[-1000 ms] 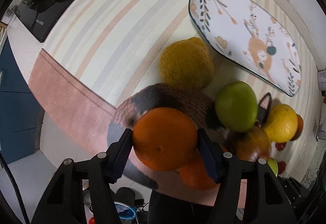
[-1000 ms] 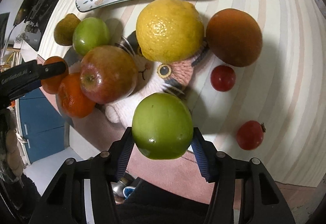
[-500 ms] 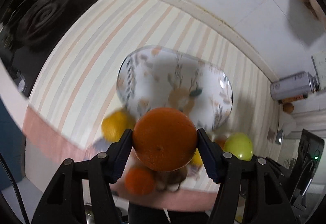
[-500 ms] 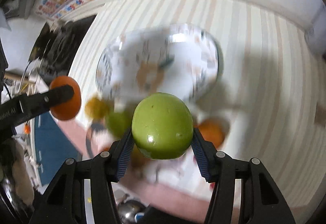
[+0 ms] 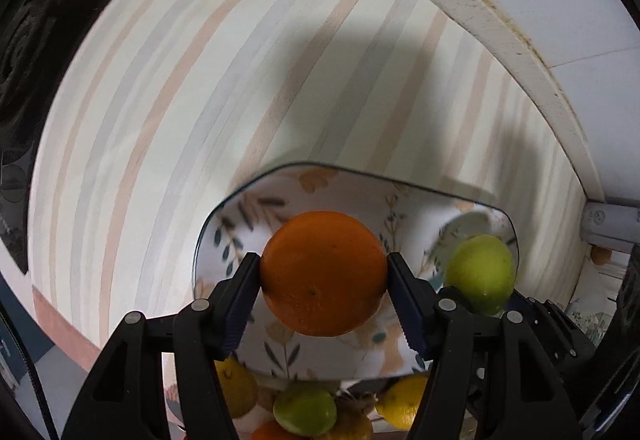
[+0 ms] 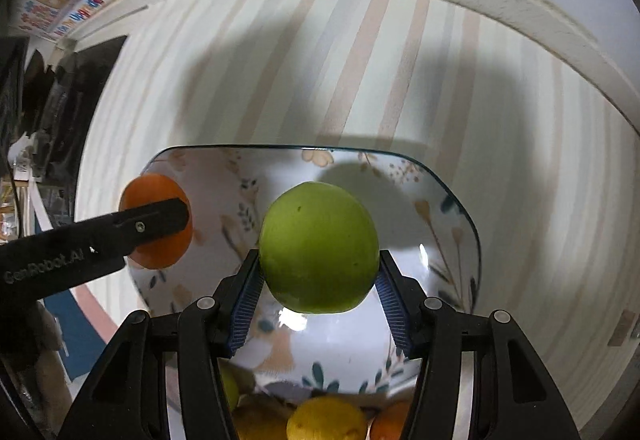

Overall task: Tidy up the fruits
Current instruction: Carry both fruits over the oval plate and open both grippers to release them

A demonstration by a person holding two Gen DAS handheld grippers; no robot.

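Note:
My left gripper (image 5: pixel 324 296) is shut on an orange (image 5: pixel 324 272) and holds it above the left part of a white plate with a leaf and deer print (image 5: pixel 360 196). My right gripper (image 6: pixel 318 292) is shut on a green apple (image 6: pixel 320 246) and holds it above the middle of the same plate (image 6: pixel 444 216). The apple also shows at the right in the left wrist view (image 5: pixel 480 274). The orange and a left finger show at the left in the right wrist view (image 6: pixel 158 220). The plate itself holds no fruit.
Several fruits lie below the plate's near edge: a lemon (image 6: pixel 326 420), a green apple (image 5: pixel 304 414), yellow fruits (image 5: pixel 400 402). The striped mat (image 5: pixel 200 80) stretches to a white raised ledge (image 5: pixel 500 24). A dark stove (image 5: pixel 24 40) stands at the left.
Both grippers have moved forward and down over the plate with their fruits. The plate now fills the lower middle of both views, and the fruit pile has slid to the bottom edge.

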